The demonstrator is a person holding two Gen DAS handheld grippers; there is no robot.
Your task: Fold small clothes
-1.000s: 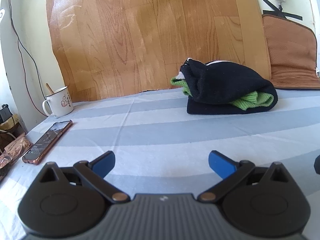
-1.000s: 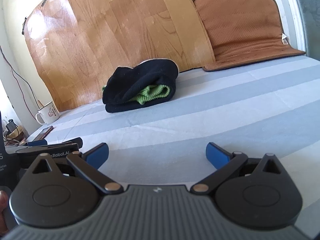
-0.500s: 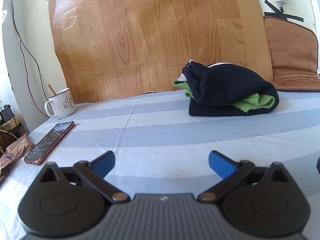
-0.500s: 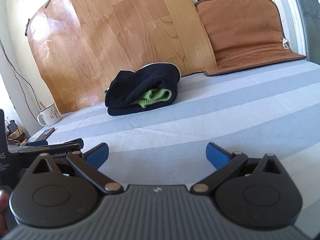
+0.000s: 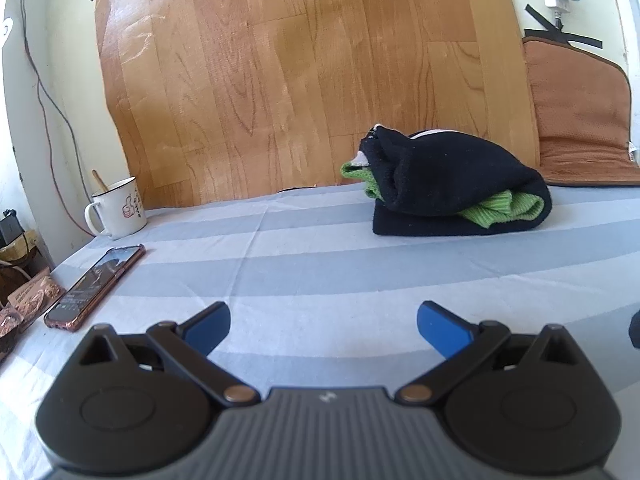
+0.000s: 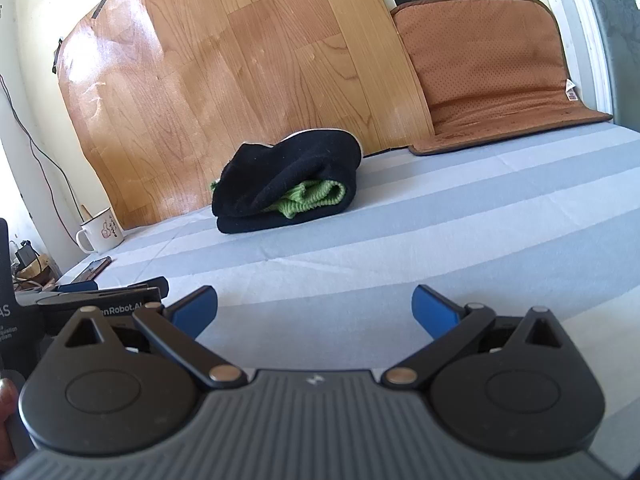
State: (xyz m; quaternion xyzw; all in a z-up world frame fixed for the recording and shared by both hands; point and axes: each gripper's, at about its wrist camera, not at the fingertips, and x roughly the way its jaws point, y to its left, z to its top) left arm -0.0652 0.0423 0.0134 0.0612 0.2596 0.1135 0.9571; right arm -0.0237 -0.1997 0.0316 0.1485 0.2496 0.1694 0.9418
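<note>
A folded bundle of small clothes (image 5: 456,184), black fabric wrapped around a green knit piece, lies on the striped sheet (image 5: 320,272) near the wood-pattern board; the right wrist view shows the bundle (image 6: 288,188) too. My left gripper (image 5: 323,320) is open, low over the sheet, well short of the bundle, nothing between its blue fingers. My right gripper (image 6: 315,306) is also open and empty, likewise far from the bundle. The left gripper's body (image 6: 100,292) shows at the left edge of the right wrist view.
A white mug (image 5: 118,208) with a spoon stands at the back left, a phone (image 5: 96,286) lies in front of it near the bed's left edge. A brown mat (image 6: 492,76) leans on the wall at the right. Cables and clutter (image 5: 16,272) sit beyond the left edge.
Both grippers stay open and have tilted slightly, so the bundle sits a little lower in both views. The clothes have not moved.
</note>
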